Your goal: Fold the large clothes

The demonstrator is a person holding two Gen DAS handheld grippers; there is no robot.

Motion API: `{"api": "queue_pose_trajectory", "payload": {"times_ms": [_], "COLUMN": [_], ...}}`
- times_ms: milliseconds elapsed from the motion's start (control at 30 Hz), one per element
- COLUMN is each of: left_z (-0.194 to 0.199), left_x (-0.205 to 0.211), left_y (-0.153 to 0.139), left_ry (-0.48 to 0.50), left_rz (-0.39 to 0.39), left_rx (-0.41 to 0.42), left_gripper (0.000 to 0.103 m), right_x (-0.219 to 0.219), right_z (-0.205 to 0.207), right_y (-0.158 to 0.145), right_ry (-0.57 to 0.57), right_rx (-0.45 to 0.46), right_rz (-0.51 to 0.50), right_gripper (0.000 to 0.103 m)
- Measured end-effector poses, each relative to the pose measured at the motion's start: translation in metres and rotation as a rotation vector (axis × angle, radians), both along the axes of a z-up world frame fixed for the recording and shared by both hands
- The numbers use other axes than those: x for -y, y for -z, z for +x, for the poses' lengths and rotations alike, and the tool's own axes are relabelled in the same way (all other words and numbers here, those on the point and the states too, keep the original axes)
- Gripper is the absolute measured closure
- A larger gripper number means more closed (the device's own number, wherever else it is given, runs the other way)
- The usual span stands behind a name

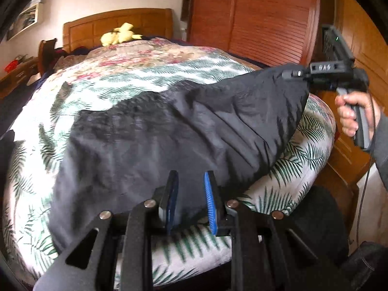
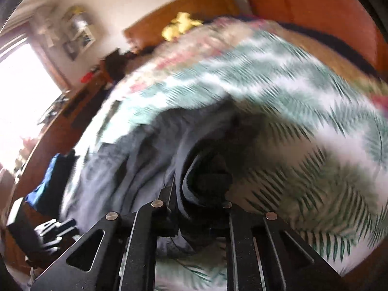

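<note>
A big dark gray piece of clothing (image 1: 155,131) lies spread on a bed (image 1: 303,169). The bed has a cover with green leaves on white. The clothing reaches from the near edge of the bed, out over the middle, and up to the right edge.

The left gripper (image 1: 191,196) is at the near edge of the bed. Its two fingers have blue pads (image 1: 210,201). The near edge of the clothing sits between them. There is a gap between the pads, so I cannot tell if they pinch the cloth or just stand around it.

The right gripper (image 1: 294,74) is at the right edge of the bed. A hand (image 1: 351,112) holds its handle. Its tip touches a corner of the clothing, and that corner is lifted off the bed, with the cloth pulled up toward it. In the right wrist view the gripper (image 2: 201,194) has a thick fold of the dark cloth bunched between its fingers, so it is closed on the clothing. That view is very blurry.

At the far end of the bed a yellow soft toy (image 1: 120,35) lies by the wooden headboard (image 1: 145,23). A cover with pink flowers (image 1: 135,55) lies at that end too. A big red-brown wardrobe (image 1: 254,17) stands past the right edge of the bed.
</note>
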State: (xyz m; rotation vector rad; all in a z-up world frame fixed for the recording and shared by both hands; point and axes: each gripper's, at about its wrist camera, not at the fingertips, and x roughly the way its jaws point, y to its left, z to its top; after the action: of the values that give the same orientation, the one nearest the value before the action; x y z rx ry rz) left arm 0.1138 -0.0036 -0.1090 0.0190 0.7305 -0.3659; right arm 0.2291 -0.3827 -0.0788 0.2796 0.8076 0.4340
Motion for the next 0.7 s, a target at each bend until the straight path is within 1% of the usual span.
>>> {"api": "queue_pose_trajectory", "payload": {"times_ms": [100,133,200,233,300,400,500,567,633,700], "left_z": [-0.005,-0.008,-0.012,-0.016,-0.023,-0.035,-0.046,-0.052,-0.055,-0.057], "left_x": [-0.021,-0.031,-0.046,-0.056,-0.071,-0.097,-0.119,-0.133,-0.14,-0.148], "left_y": [-0.009,-0.012,-0.016,-0.019,-0.022,-0.025,-0.028,-0.028,-0.028,-0.028], "left_ry": [-0.047,-0.068,-0.102,-0.125,-0.159,-0.222,-0.28,-0.313,-0.333,-0.35], "left_rz": [-0.008,-0.009,-0.008,-0.003,0.0,0.002,0.002,0.008,0.013,0.02], "left_rx": [0.019,0.026,0.035,0.04,0.048,0.054,0.057,0.057,0.054,0.051], "left_gripper": [0.084,0.084,0.084,0.084,0.084,0.084,0.084,0.083,0.083,0.083], "right_x": [-0.037,-0.057,-0.087,-0.111,-0.15,-0.208,-0.256,-0.287,-0.314,-0.333], "right_z": [0.0,-0.001,-0.001,-0.003,-0.005,-0.008,-0.019,-0.022,-0.027,-0.025], "right_y": [-0.031,-0.043,-0.055,-0.064,-0.074,-0.084,-0.081,-0.066,-0.043,-0.017], "right_ry": [-0.077,-0.118,-0.183,-0.234,-0.308,-0.42,-0.514,-0.571,-0.591,-0.598], "right_rx": [0.071,0.099,0.135,0.162,0.195,0.217,0.218,0.19,0.193,0.125], "right_rz": [-0.021,-0.028,-0.036,-0.041,-0.036,-0.02,0.0,-0.002,-0.104,-0.15], "right_gripper": [0.094,0.095,0.095,0.095,0.096,0.096,0.096,0.096,0.095,0.094]}}
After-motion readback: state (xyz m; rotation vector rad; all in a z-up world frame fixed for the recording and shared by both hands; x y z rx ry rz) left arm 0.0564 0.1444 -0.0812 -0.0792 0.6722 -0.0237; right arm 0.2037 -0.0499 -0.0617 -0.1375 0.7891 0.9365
